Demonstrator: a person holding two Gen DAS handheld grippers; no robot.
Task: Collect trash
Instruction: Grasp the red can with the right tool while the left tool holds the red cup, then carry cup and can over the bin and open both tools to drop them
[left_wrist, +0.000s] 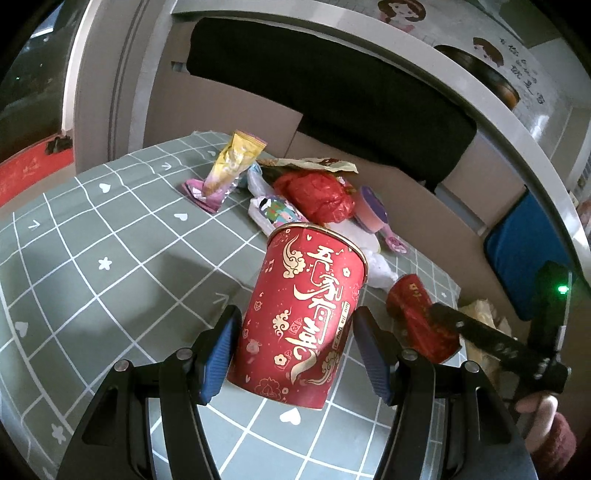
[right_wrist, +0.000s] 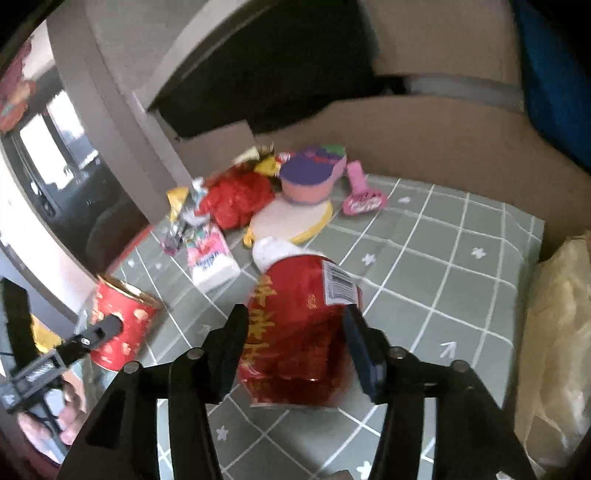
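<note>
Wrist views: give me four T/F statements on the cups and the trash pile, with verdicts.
1. The red cup with gold lettering stands upright between the fingers of the left gripper. True.
2. The crumpled red cup between the fingers of the right gripper carries a barcode label. True.
3. The tablecloth is plain blue. False: it is grey-green with a white grid.
4. The red plastic bag sits inside the upright cup. False: it lies on the cloth in the pile beyond the cup.
</note>
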